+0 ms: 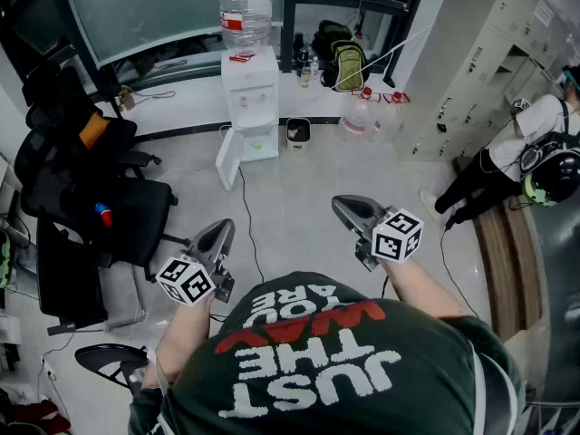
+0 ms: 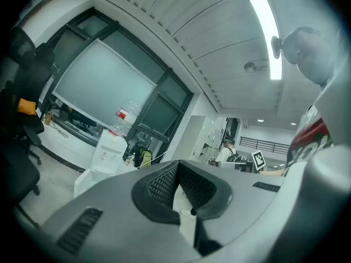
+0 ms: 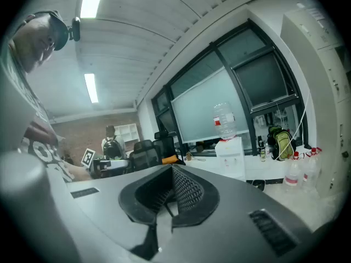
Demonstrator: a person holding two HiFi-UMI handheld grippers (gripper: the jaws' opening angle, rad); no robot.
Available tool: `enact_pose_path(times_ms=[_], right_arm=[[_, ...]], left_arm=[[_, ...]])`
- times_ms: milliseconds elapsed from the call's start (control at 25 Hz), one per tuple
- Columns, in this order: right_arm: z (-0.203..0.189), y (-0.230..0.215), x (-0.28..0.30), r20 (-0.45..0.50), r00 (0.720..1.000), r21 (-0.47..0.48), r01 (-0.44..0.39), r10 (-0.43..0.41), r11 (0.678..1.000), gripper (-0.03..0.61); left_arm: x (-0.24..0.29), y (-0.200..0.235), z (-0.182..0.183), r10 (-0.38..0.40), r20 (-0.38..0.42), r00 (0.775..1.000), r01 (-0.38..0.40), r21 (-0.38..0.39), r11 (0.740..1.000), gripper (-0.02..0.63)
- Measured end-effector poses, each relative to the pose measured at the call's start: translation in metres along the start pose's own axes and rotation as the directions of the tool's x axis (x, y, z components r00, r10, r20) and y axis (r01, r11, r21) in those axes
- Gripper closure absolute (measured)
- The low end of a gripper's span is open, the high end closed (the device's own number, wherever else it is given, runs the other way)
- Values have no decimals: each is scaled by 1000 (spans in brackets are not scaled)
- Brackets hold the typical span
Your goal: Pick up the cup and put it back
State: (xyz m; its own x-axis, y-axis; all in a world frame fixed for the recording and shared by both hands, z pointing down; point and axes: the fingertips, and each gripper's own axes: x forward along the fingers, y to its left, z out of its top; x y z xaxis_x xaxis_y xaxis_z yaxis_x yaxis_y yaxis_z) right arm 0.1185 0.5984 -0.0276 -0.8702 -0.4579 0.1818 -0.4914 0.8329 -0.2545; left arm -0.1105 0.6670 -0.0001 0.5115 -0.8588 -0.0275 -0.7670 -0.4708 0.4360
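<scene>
No cup can be made out in any view. In the head view my left gripper (image 1: 220, 229) is held out level over the grey floor at the lower left, and its jaws are together with nothing between them. My right gripper (image 1: 341, 205) is held a little further ahead at the right, also shut and empty. The left gripper view shows its black ribbed pads (image 2: 164, 182) meeting at the tip. In the right gripper view the pads (image 3: 189, 190) touch the same way. Both grippers point toward a white water dispenser (image 1: 250, 107) with a clear bottle on top.
Black office chairs (image 1: 91, 198) stand at the left. A green backpack (image 1: 344, 62) and water bottles (image 1: 372, 116) sit by the window ledge. Pale lockers (image 1: 489, 62) line the right wall, where a person (image 1: 535, 152) stands. A cable (image 1: 249, 225) runs across the floor.
</scene>
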Motion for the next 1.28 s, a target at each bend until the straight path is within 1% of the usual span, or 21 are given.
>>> enact_pose_path(times_ms=[120, 320, 520, 680, 800, 1080, 1280], right_arm=[[-2, 1, 0, -1, 1000, 0, 2, -2, 1000, 545], [0, -2, -3, 7, 1000, -1, 6, -6, 1000, 545], [4, -11, -12, 7, 1000, -9, 4, -4, 1000, 545], [9, -21, -22, -3, 1000, -13, 1, -1, 1000, 545], [9, -34, -29, -14, 1000, -9, 3, -3, 1000, 545], [9, -58, -53, -12, 999, -12, -41, 40, 999, 545], [11, -77, -62, -13, 997, -10, -79, 79, 997, 545]], left_arm=[[-2, -1, 5, 12, -4, 1000, -12, -11, 1000, 604], [4, -1, 5, -8, -11, 1000, 8, 3, 1000, 604], [21, -12, 3, -18, -20, 1000, 18, 10, 1000, 604], [36, -27, 4, -9, -22, 1000, 9, 5, 1000, 604], [48, -35, -1, -14, -21, 1000, 14, 18, 1000, 604], [77, -64, -19, 6, -26, 1000, -5, 26, 1000, 604], [97, -82, -32, 4, -44, 999, -3, 24, 1000, 604]])
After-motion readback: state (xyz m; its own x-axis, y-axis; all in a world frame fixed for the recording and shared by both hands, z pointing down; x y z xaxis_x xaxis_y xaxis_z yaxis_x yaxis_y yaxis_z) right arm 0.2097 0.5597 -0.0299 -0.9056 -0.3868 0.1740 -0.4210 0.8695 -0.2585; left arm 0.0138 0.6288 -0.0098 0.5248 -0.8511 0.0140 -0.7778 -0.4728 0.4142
